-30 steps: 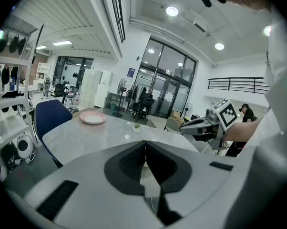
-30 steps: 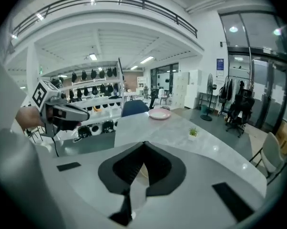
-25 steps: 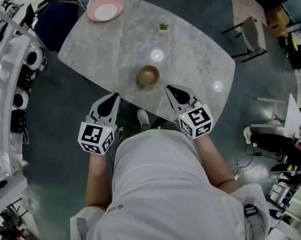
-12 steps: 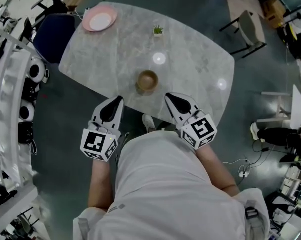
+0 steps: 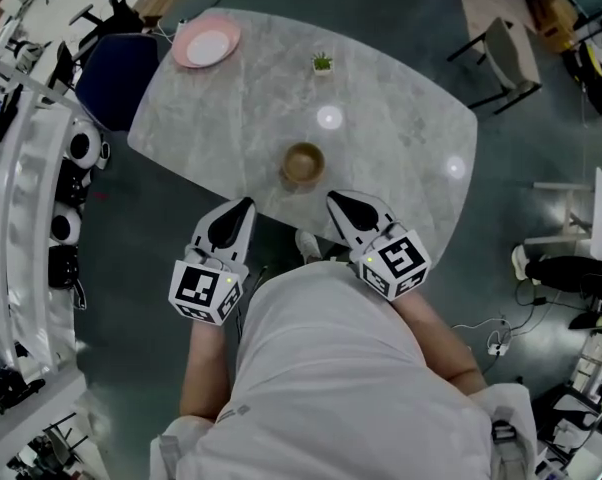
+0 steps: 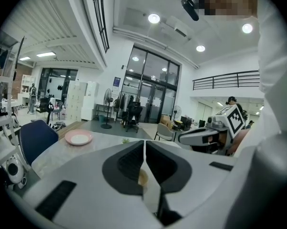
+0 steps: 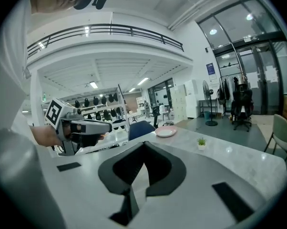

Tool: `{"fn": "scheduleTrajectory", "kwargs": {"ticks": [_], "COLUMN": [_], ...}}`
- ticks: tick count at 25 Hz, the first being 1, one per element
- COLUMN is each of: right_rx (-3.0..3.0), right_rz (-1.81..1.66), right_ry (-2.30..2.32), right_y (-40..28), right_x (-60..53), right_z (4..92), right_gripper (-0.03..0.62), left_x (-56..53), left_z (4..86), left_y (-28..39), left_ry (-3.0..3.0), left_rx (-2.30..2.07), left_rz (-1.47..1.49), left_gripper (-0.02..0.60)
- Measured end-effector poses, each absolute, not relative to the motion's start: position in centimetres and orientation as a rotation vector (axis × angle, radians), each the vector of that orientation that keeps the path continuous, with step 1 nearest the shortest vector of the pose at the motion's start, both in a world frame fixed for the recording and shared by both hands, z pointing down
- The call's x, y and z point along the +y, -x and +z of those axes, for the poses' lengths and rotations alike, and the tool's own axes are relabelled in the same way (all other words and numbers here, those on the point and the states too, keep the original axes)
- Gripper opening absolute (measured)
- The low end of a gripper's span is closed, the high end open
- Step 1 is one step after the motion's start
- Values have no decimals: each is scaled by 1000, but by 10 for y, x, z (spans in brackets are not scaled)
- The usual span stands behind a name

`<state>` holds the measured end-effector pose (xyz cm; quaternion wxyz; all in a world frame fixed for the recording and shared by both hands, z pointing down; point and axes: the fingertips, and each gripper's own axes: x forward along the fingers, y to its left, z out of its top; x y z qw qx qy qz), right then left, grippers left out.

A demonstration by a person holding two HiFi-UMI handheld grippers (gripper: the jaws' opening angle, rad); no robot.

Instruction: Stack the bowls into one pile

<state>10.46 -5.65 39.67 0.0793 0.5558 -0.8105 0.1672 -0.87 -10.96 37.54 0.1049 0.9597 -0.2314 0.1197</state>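
Brown round wooden bowl [image 5: 302,164] stands upright on the pale grey marble-patterned table [image 5: 401,138], close to the edge nearest the person. From above I cannot tell whether it is one bowl or several nested together. A pink round dish with a white centre [image 5: 207,45] sits well apart at the far left corner, near the small green potted plant [image 5: 322,62]. Whether that dish counts as a bowl is unclear.

The left gripper [image 5: 246,206] and the right gripper [image 5: 333,200] hover off the near edge, one on each side of the wooden bowl and touching nothing. In each gripper view the fingers are clenched together with nothing between them.

The scene fits a pile already made at the wooden bowl, or a wooden bowl with the pink dish due to join it. The risks I see are these:

- **Bowl pushed off:** the table looks smooth and the bowl is close to the edge, so a nudge from clenched fingers would likely slide it rather than grip it.
- **Bowl tipped:** pinching one side of its rim could tip it, or split a nested pile.
- **Dish knocked off:** the pink dish lies near its own corner edge, and a reach across could clip the plant or scrape the dish off.
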Motion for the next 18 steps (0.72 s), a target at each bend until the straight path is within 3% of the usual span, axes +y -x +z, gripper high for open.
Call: {"fn": "scheduleTrajectory", "kwargs": {"ticks": [18], "right_rx": [-2357], "right_rz": [414], "right_ry": [-1635], "right_y": [-92], "right_x": [-56], "right_z": [392], "right_gripper": [9], "left_x": [-118], "left_z": [375], "left_y": [22], "left_ry": [-2797], "left_rx": [-718], "left_rz": [370], "left_gripper": [3]}}
